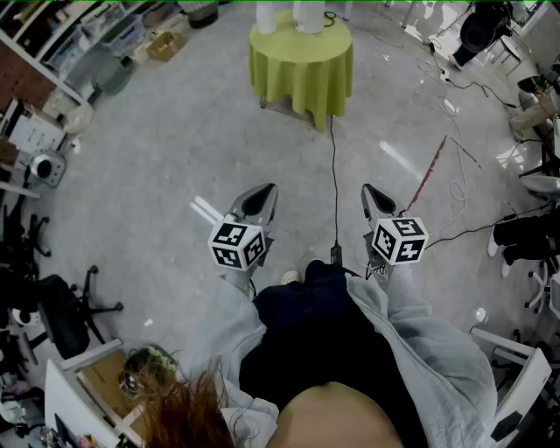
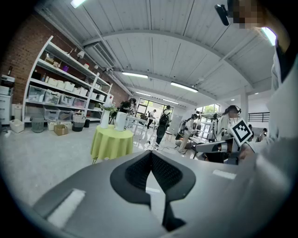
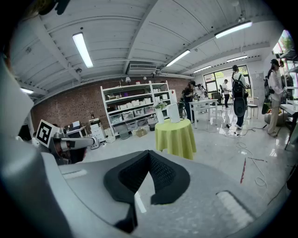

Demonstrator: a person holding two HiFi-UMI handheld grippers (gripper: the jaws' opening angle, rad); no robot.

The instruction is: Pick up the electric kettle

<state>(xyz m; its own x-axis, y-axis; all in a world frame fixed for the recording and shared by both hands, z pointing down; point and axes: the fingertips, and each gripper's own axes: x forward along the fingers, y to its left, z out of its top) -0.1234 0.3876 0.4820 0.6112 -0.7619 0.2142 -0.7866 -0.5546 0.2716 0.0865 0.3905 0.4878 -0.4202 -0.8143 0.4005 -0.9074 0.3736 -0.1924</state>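
Note:
The white electric kettle (image 1: 308,16) stands on a small round table (image 1: 302,61) with a yellow-green cloth, far ahead across the floor. It also shows as the kettle (image 2: 120,121) in the left gripper view and the kettle (image 3: 173,113) in the right gripper view. Beside it is a white vase (image 3: 160,114) with a plant. My left gripper (image 1: 262,197) and right gripper (image 1: 372,197) are held side by side in front of the person, far short of the table. Both are shut, with nothing between the jaws.
A black cable (image 1: 334,175) runs along the floor from the table toward the person. White shelving (image 2: 60,93) lines the brick wall at the left. Office chairs (image 1: 52,306) stand at the near left, more cables and a red strip (image 1: 430,175) lie at the right. People stand further back (image 2: 164,123).

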